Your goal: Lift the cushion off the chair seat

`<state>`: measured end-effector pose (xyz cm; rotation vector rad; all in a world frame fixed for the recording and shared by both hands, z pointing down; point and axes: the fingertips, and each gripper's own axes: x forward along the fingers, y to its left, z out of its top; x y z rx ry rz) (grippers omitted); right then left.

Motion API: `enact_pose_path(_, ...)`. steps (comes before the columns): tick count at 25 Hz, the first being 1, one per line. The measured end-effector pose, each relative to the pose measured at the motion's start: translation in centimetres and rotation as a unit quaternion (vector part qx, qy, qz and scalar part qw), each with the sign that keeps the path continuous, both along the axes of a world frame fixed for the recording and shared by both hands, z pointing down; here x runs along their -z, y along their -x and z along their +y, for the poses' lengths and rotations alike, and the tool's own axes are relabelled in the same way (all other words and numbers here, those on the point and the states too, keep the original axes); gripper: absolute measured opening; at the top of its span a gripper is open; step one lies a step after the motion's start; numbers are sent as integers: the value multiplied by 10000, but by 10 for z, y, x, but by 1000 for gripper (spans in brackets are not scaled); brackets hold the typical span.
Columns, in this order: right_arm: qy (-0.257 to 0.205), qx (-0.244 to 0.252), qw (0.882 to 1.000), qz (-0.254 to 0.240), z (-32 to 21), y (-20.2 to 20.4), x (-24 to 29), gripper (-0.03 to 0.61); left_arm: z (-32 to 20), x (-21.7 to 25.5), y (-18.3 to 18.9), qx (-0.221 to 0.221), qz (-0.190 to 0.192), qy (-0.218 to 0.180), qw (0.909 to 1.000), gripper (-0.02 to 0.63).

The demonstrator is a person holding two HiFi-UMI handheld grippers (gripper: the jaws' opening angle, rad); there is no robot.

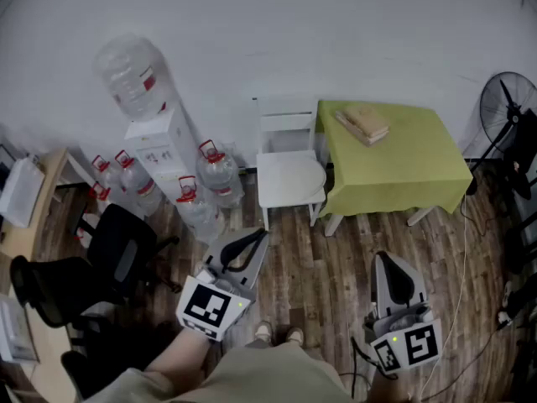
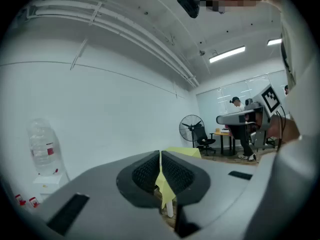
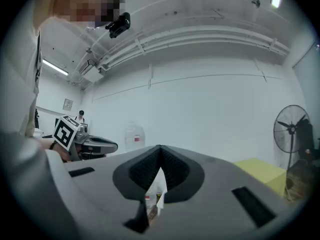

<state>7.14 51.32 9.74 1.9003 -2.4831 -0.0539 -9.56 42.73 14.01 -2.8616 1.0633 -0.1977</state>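
1. The wooden floor point(image 1: 336, 267) fills the lower part of the head view and meets a white wall point(image 1: 336, 32) behind.
2. A counter point(image 1: 419, 154) draped in a yellow-green cloth stands against the wall, just to the right of the white chair.
3. A black office chair point(image 1: 117, 254) sits at the left, near the person's left side.
4. A white water dispenser point(image 1: 164, 154) stands left of the white chair, with a clear bottle point(image 1: 130, 75) inverted on top.
5. The white chair point(image 1: 287, 120) faces the person, its back to the wall.
6. The cushion point(image 1: 290, 177), white and rounded, lies flat on the chair seat and neither gripper touches it.
7. A black fan point(image 1: 508, 107) stands at the far right.
8. Several water jugs point(image 1: 218, 175) with red caps are clustered on the floor between the dispenser and the white chair.
9. The left gripper point(image 1: 256, 235) point(image 2: 160, 156) is held level, well short of the chair, with its jaws clenched on nothing.
10. The right gripper point(image 1: 388, 259) point(image 3: 160, 151) is also held level, in front of the counter, with its jaws closed and empty.
11. A tan stack of books point(image 1: 363, 124) rests on the counter's near-left corner.
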Motion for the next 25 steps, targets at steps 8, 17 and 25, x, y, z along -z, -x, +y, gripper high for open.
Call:
enact_pose_path(8, 179, 17, 9998, 18, 0, -5, -11, 15, 4, 0, -3, 50, 59, 5, 10000, 29)
enact_pose_path(17, 115, 190, 9998, -16, -4, -24, -14, 15, 5, -2, -11, 366, 189, -31, 9991, 29)
enact_pose_path(25, -173, 92, 9992, -344, -6, -57, -7, 235, 10, 3, -14, 812, 290, -72, 9962, 217)
